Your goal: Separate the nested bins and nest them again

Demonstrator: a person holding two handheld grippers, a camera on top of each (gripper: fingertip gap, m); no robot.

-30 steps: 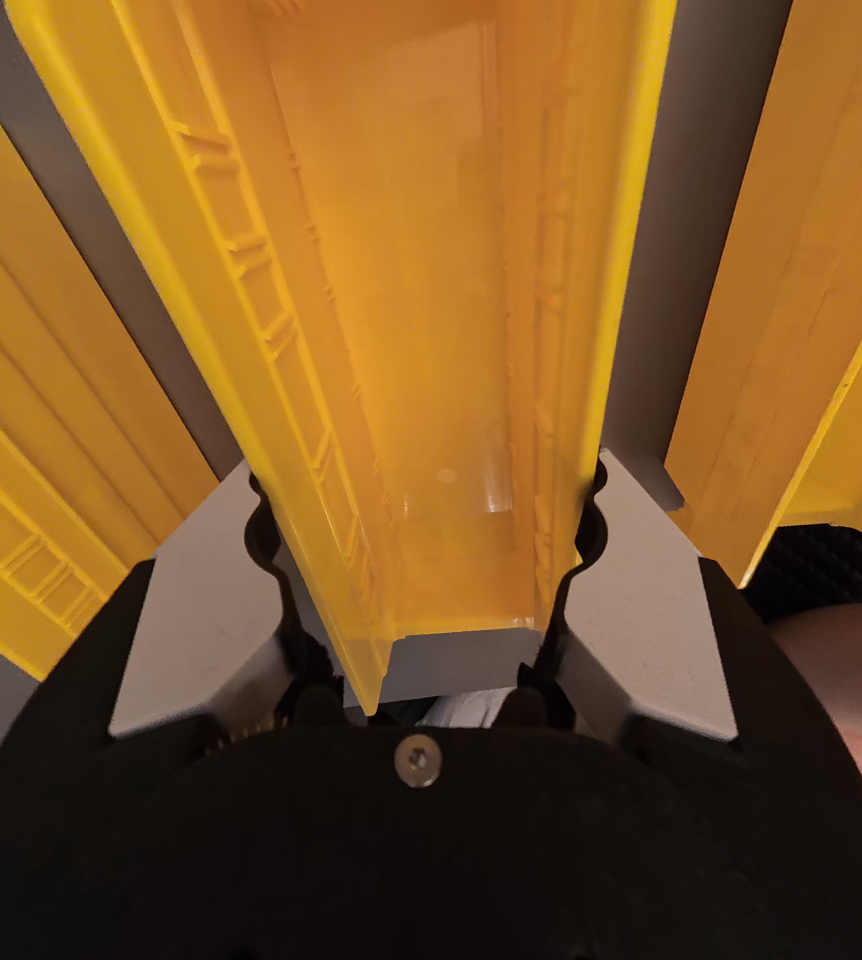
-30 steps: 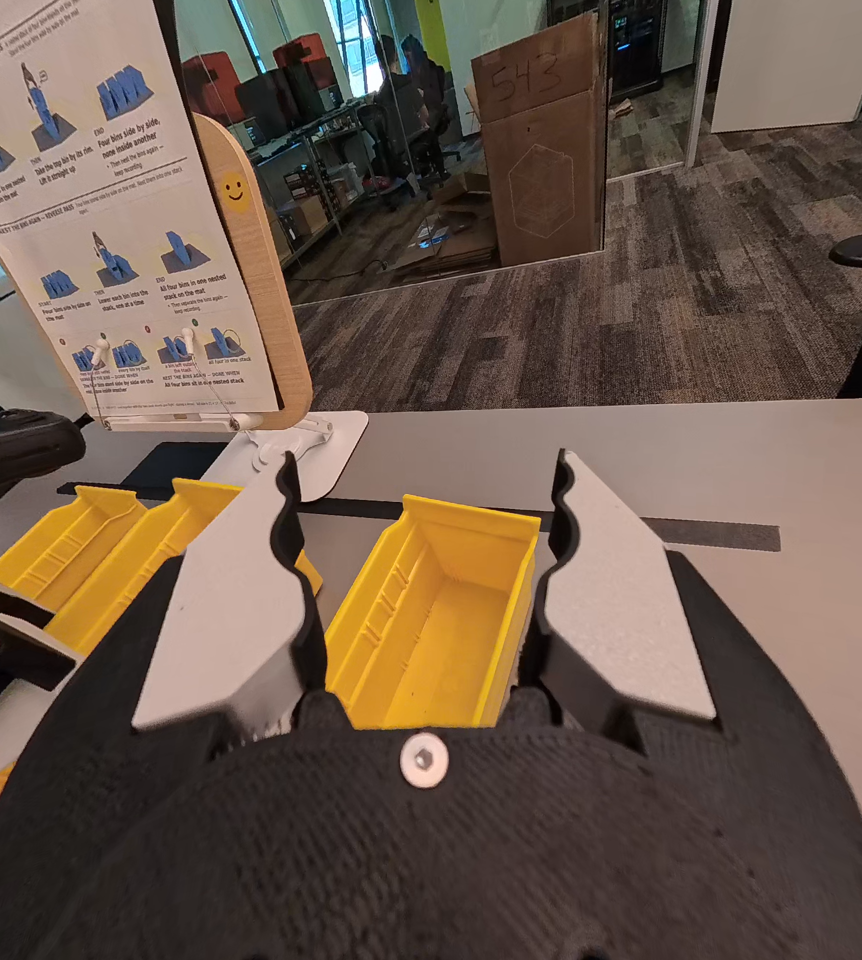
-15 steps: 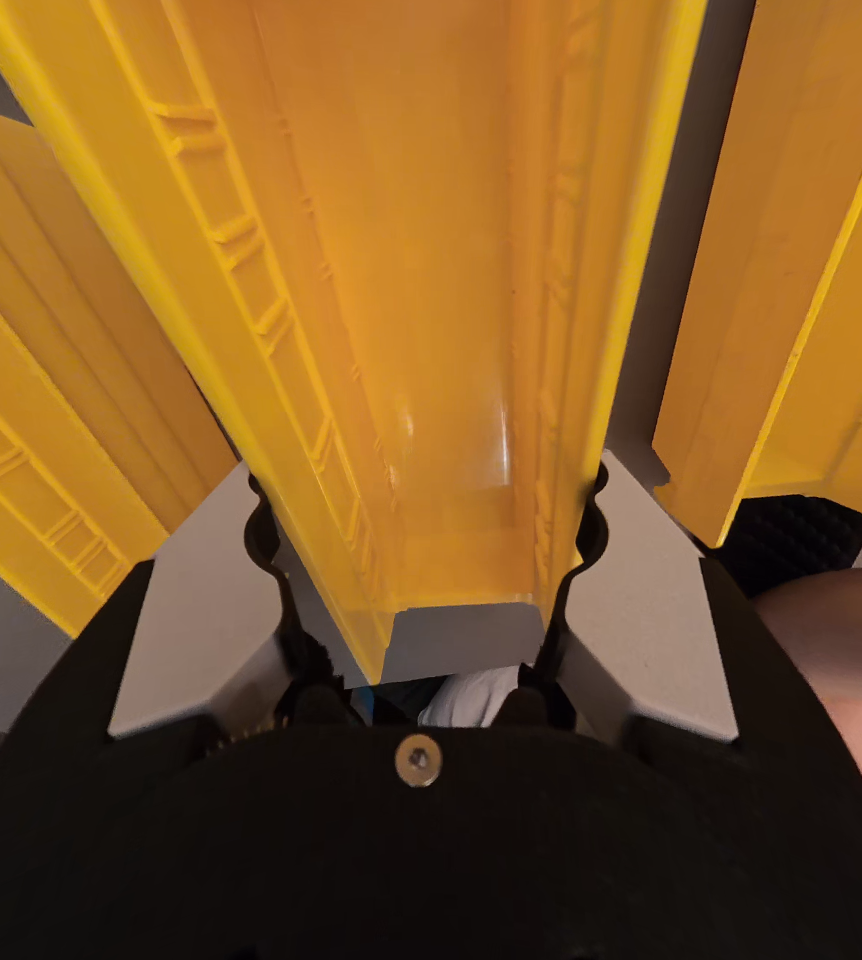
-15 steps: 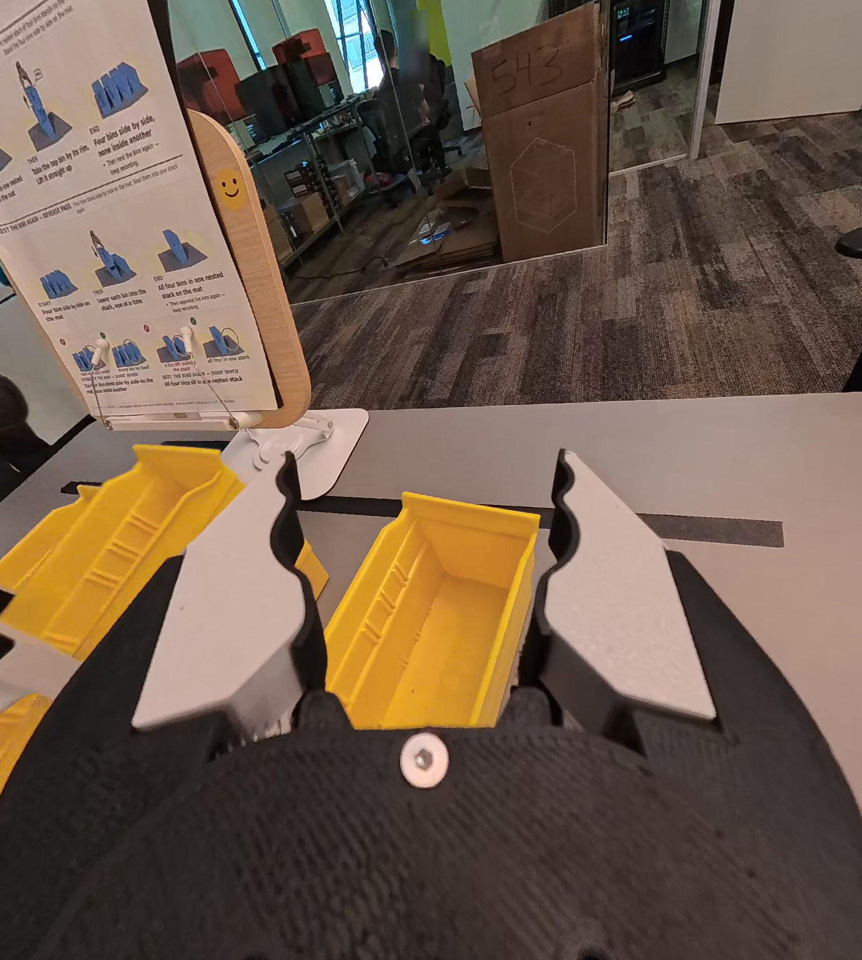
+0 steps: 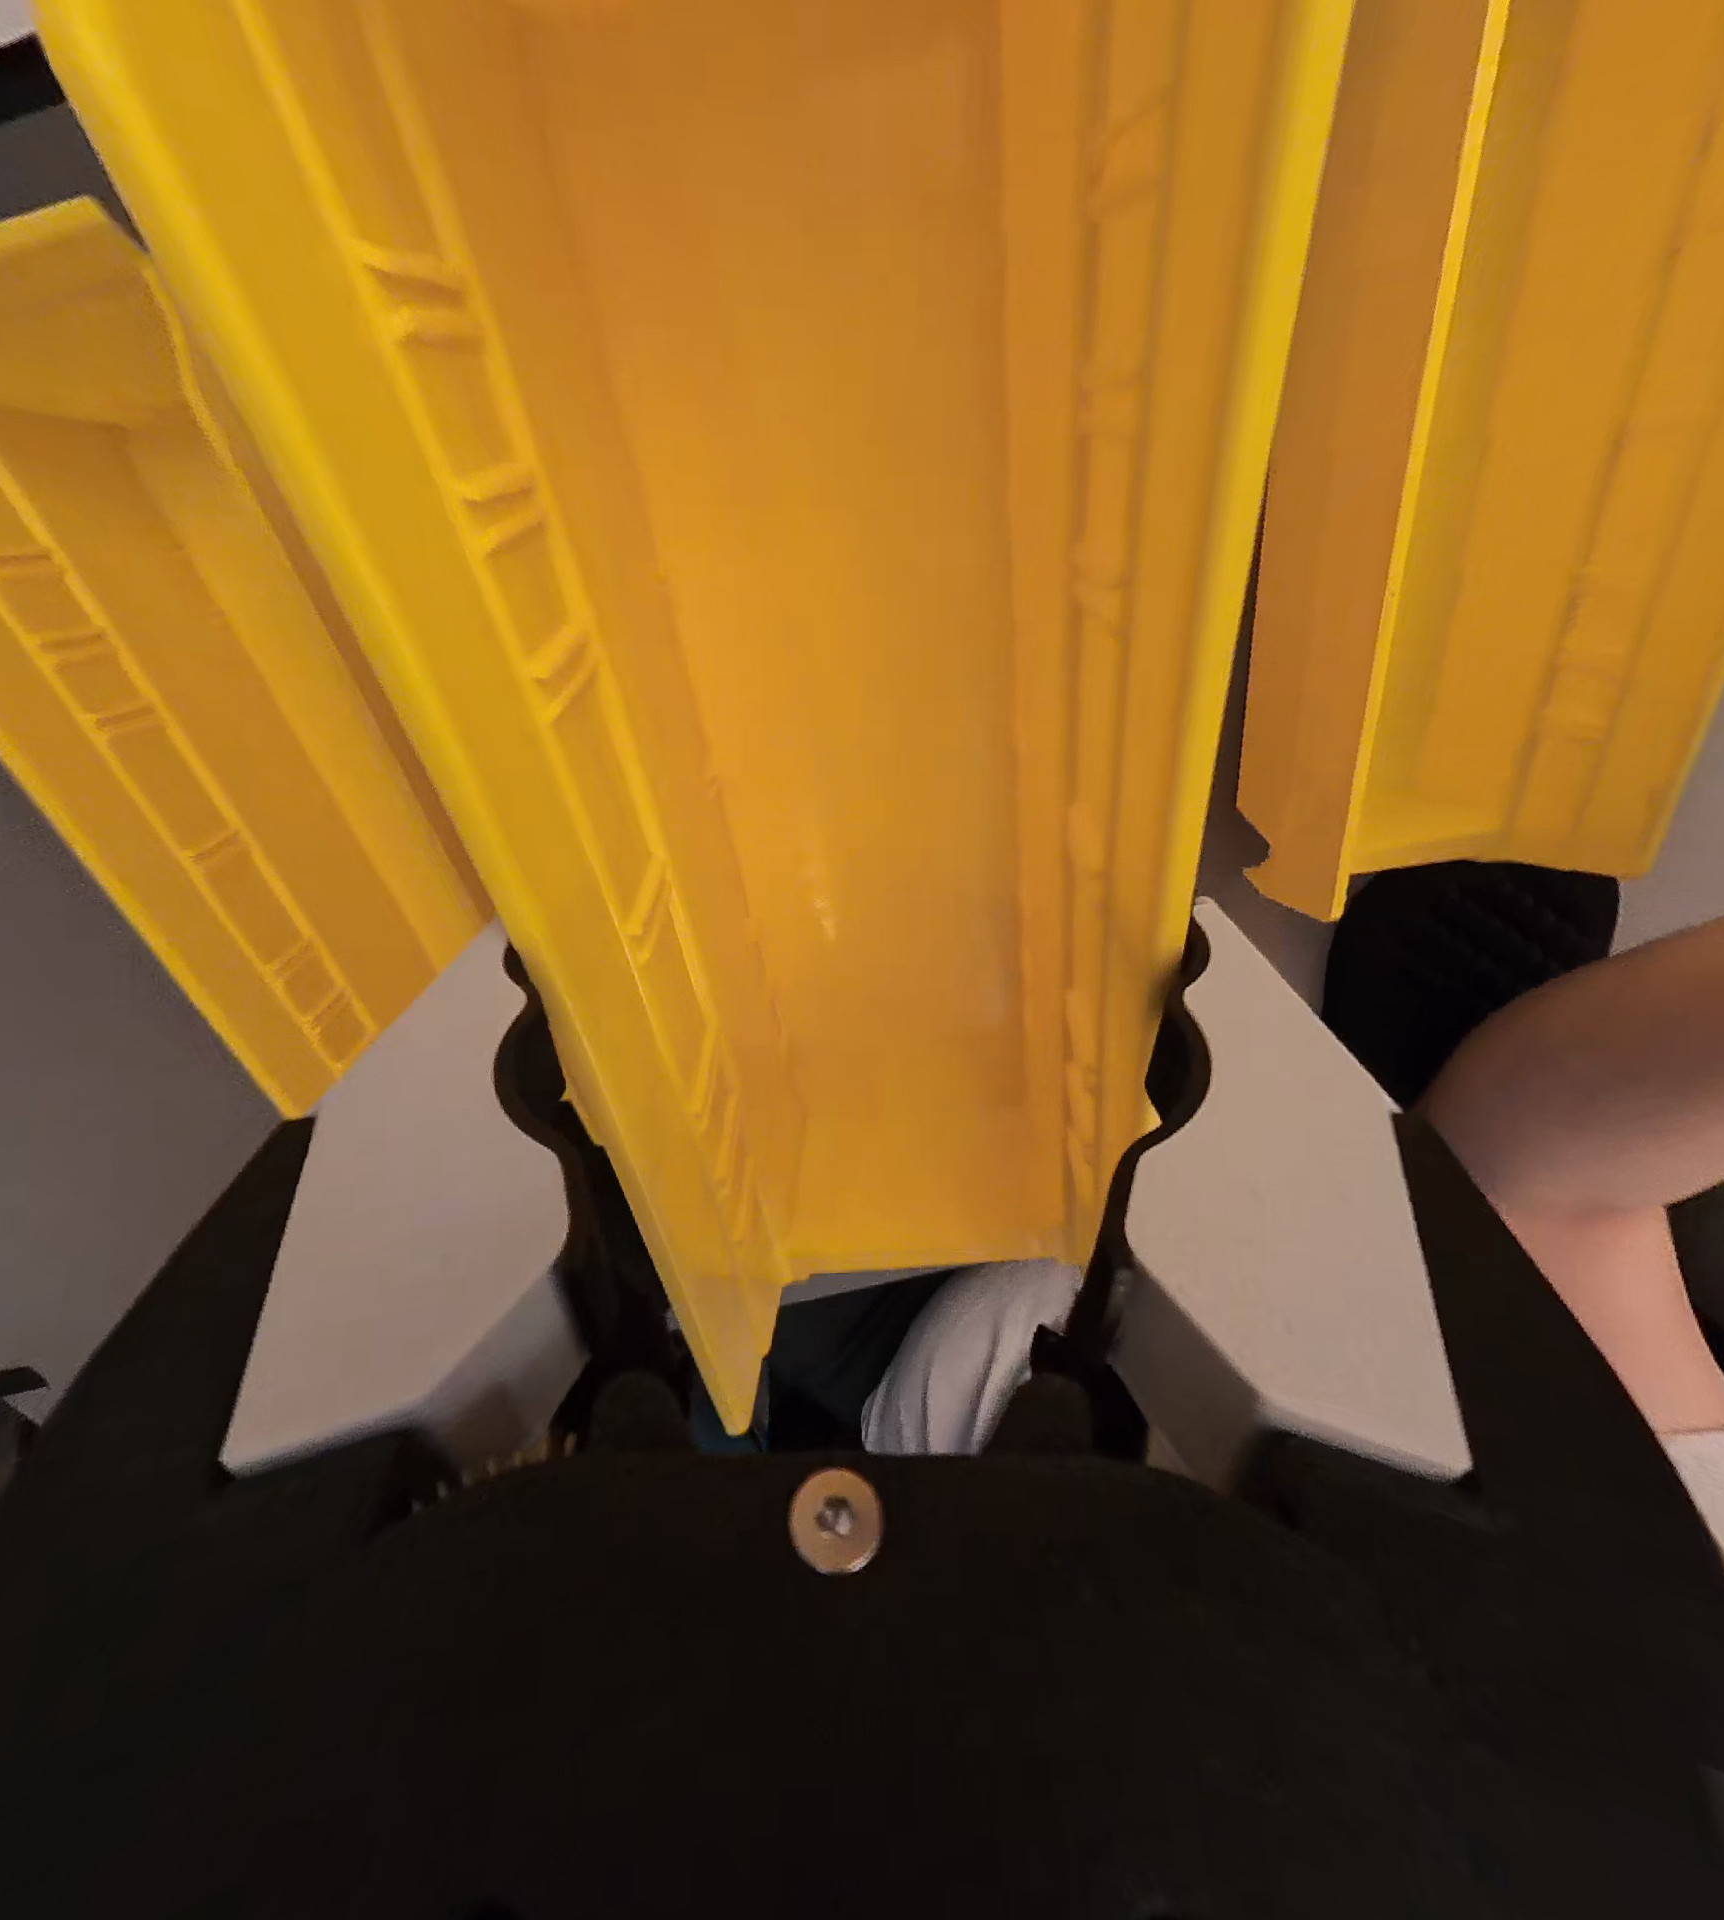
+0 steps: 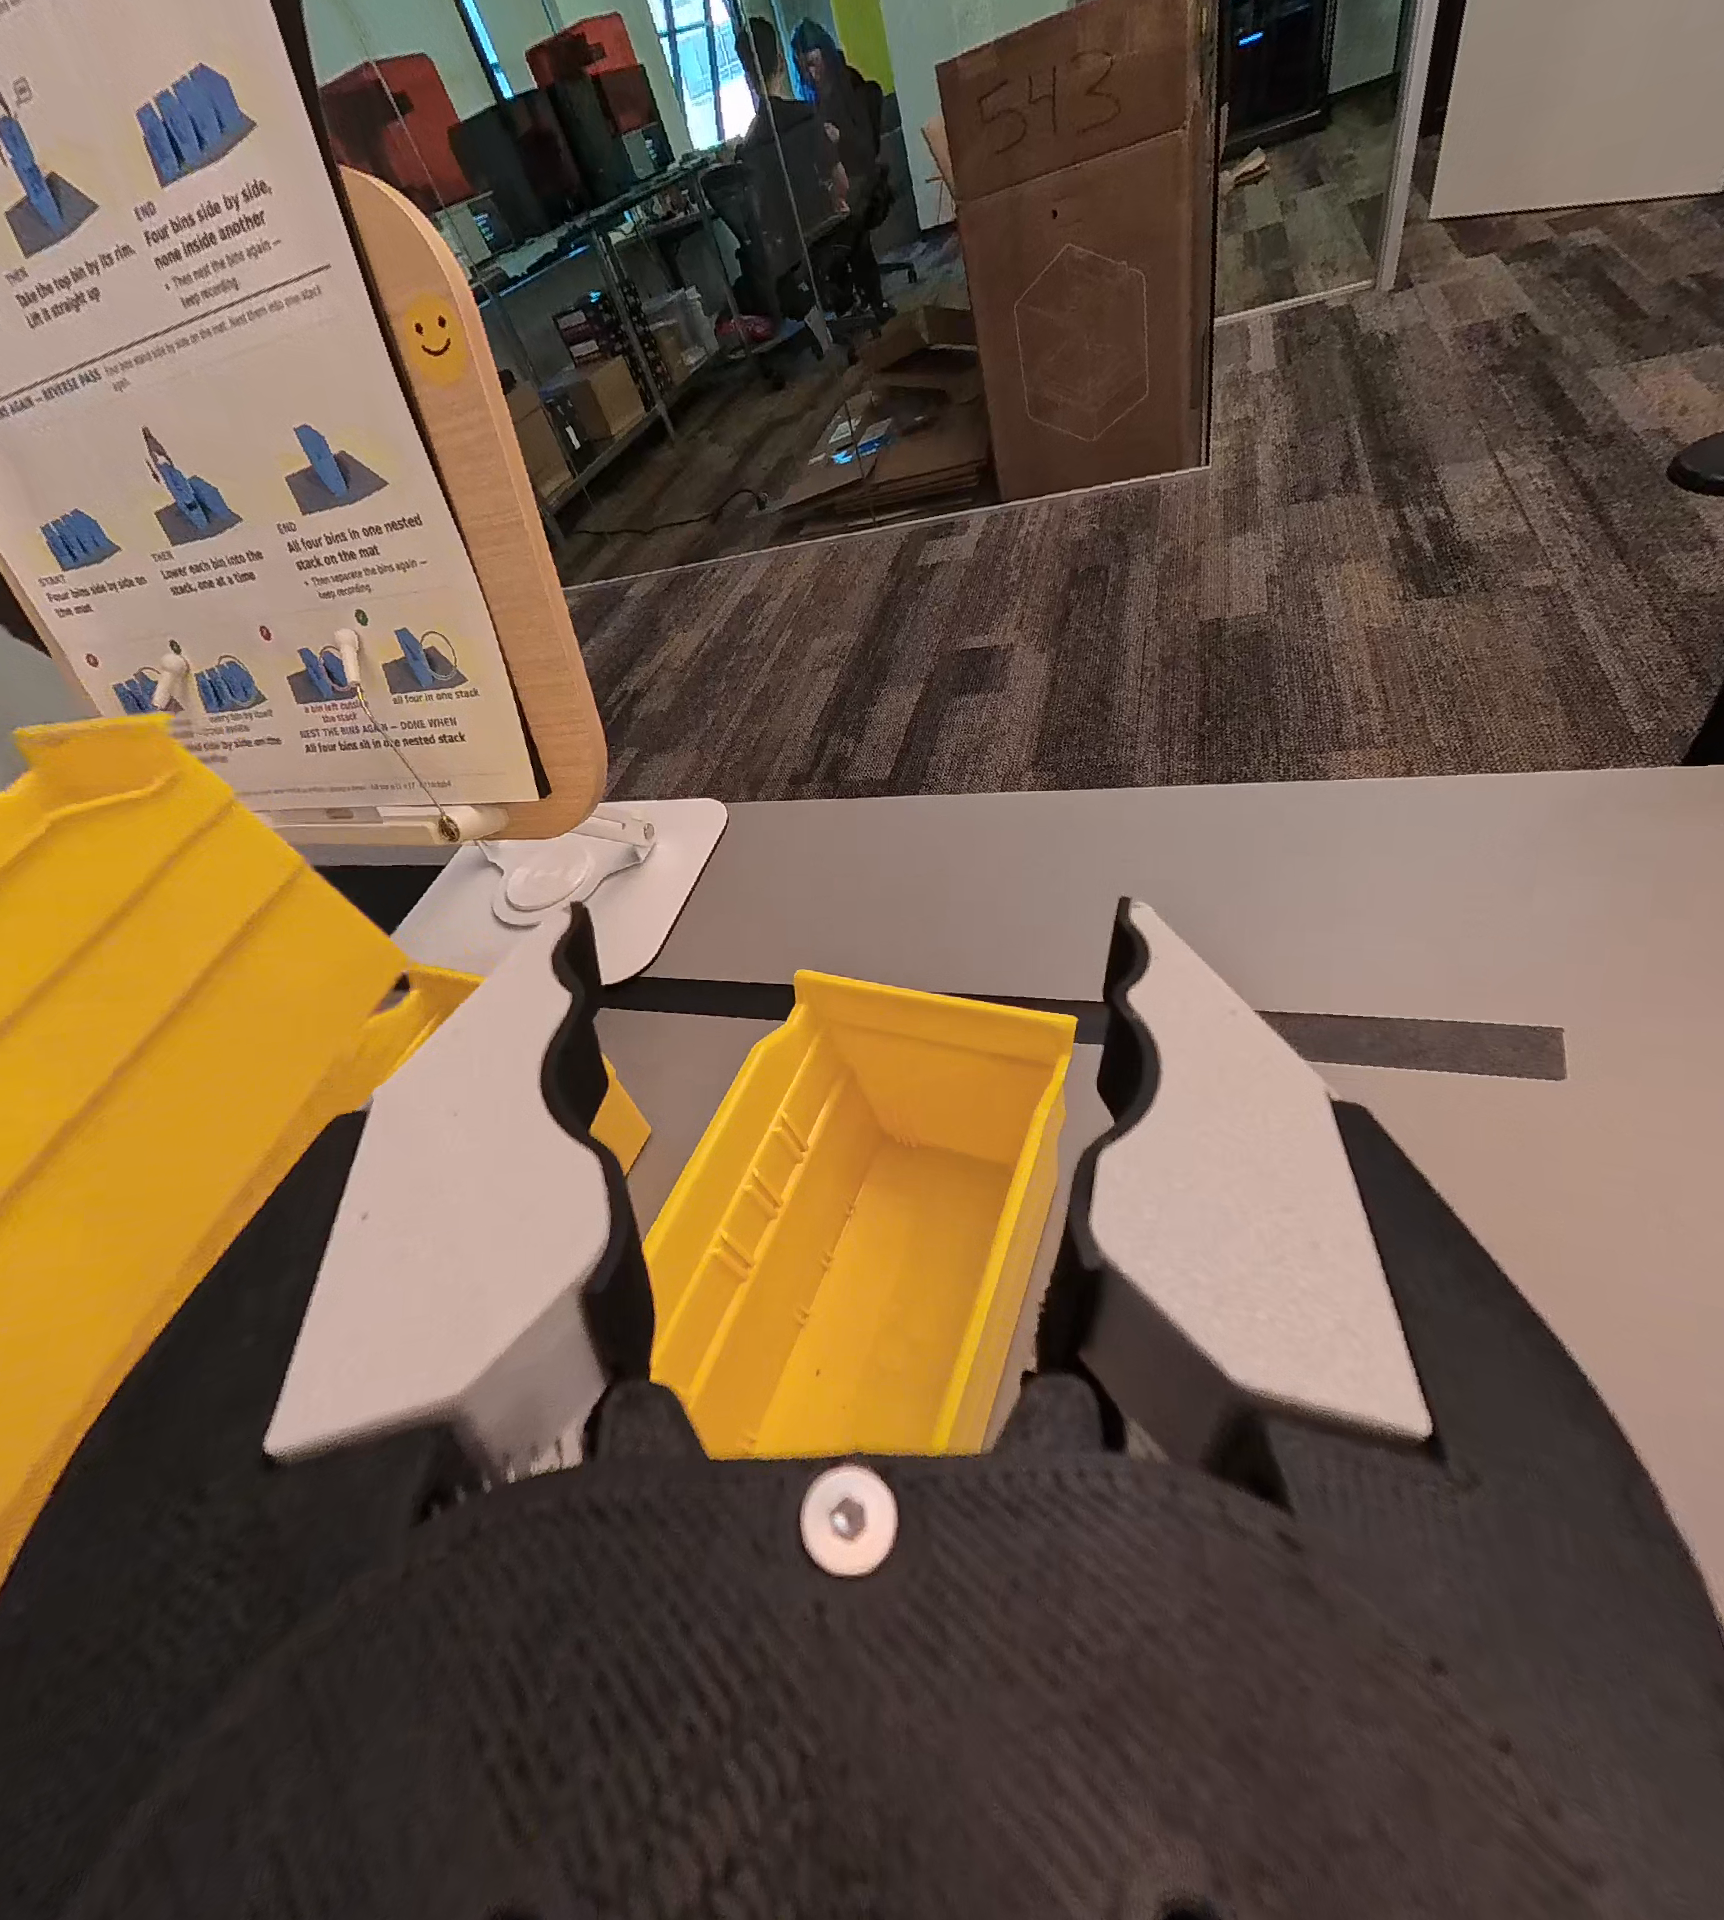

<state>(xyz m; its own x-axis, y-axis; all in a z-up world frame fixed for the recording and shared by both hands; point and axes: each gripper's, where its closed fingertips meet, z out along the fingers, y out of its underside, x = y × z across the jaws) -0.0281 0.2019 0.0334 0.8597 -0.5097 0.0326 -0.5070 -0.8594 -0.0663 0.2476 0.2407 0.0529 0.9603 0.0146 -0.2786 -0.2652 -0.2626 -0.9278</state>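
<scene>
A yellow bin (image 5: 837, 582) is held across its side walls by the left gripper (image 5: 853, 997), both pads pressed, above two more bins on the table (image 6: 1253, 894). A fourth bin (image 6: 868, 1226) sits between the right gripper's (image 6: 853, 997) open fingers, seemingly ungripped. The thin moulded plastic is judged light, stiff and slick, best clamped by walls or rim. Since a second ago, the held bin has been raised and tilted.

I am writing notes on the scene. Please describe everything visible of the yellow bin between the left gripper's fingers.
The yellow bin is a long, glossy plastic tray with ribbed side walls and an open top. The left gripper clamps it across its width, a pad on each outer wall. In the right wrist view it hangs tilted above the table.
</scene>
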